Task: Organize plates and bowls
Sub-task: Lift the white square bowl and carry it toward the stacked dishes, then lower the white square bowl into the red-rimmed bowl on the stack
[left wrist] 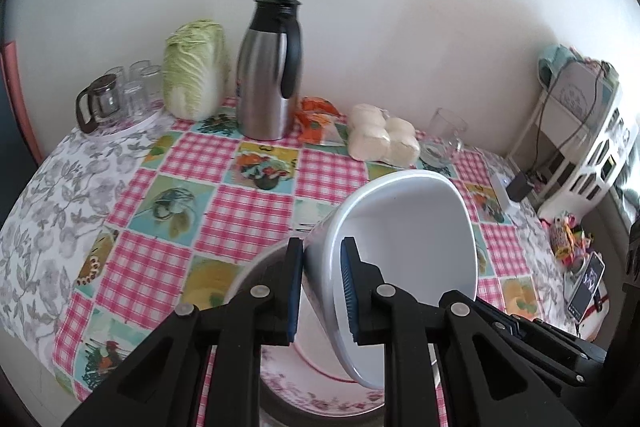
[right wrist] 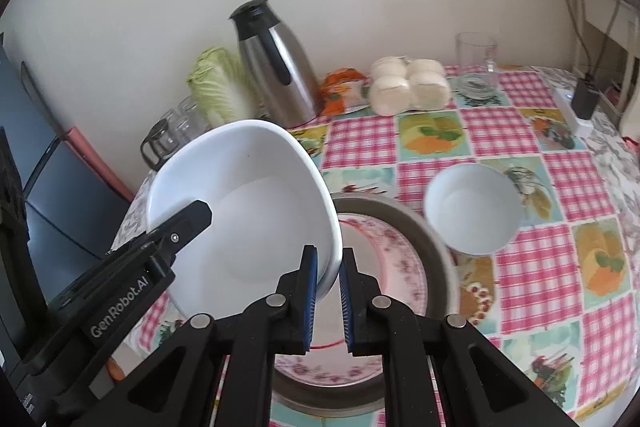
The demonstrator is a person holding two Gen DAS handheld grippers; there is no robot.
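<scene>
A large white bowl [left wrist: 416,239] [right wrist: 248,211] is held tilted in the air by both grippers, over a stack of a floral plate [right wrist: 384,267] on a grey plate [right wrist: 434,251]. My left gripper [left wrist: 322,291] is shut on the bowl's left rim; it also shows in the right wrist view [right wrist: 198,213]. My right gripper [right wrist: 329,291] is shut on the opposite rim. A smaller white bowl [right wrist: 474,207] stands upright on the checked tablecloth, right of the plates. The floral plate also shows under the left gripper [left wrist: 320,395].
At the back wall stand a steel thermos jug [left wrist: 272,71], a cabbage [left wrist: 194,71], glasses and a glass pot [left wrist: 98,103], a bag of white buns [left wrist: 382,139], an orange packet [left wrist: 318,117] and a glass mug [right wrist: 476,53]. A white rack [left wrist: 592,147] stands right.
</scene>
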